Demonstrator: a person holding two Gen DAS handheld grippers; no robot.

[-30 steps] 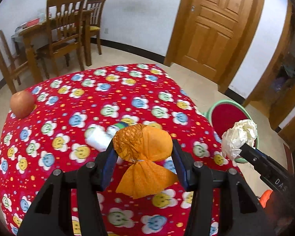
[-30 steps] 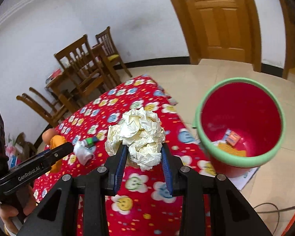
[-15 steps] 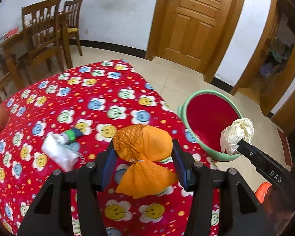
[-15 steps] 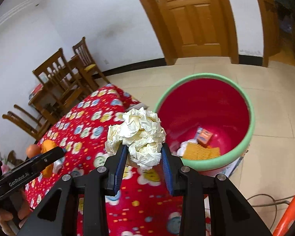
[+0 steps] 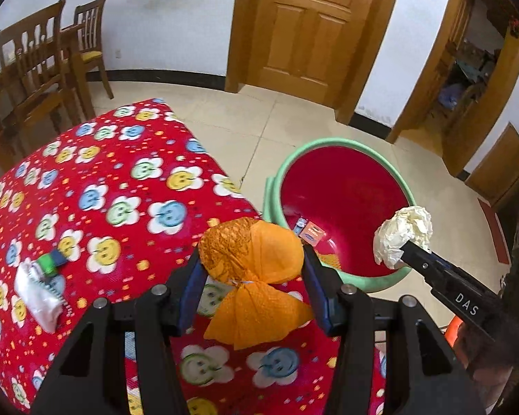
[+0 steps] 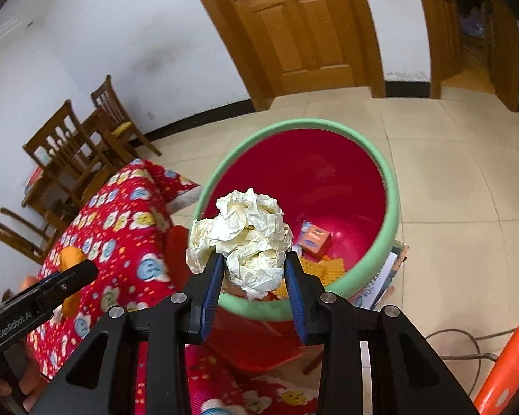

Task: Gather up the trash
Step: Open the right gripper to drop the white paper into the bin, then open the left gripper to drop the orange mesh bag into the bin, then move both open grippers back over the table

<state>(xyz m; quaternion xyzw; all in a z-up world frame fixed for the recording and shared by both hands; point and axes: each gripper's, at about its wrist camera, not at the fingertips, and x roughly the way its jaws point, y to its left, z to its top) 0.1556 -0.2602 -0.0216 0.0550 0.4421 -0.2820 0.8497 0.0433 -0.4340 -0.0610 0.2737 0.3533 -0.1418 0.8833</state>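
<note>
My left gripper (image 5: 252, 256) is shut on an orange net bundle (image 5: 276, 252), held over the near right corner of the red flower-print tablecloth (image 5: 103, 180). My right gripper (image 6: 253, 259) holds a crumpled white paper ball (image 6: 242, 231) above the near rim of the red bin with a green rim (image 6: 294, 124). Its jaws are opening, with the ball still pinched between the pads. The left wrist view shows the paper ball (image 5: 403, 235) hanging over the bin (image 5: 328, 143). A small box (image 6: 315, 237) and yellow scraps lie inside the bin.
A white wrapper with a green end (image 5: 38, 290) lies on the cloth at the left. Wooden chairs (image 5: 34, 69) and a table stand by the far wall. The bin stands on the tiled floor beside the table. An orange plastic piece (image 6: 501, 356) is at the lower right.
Both grippers have swung to the right, off the table's middle and toward the bin. The paper ball now hangs over the bin's mouth. The round fruit at the left has left view.
</note>
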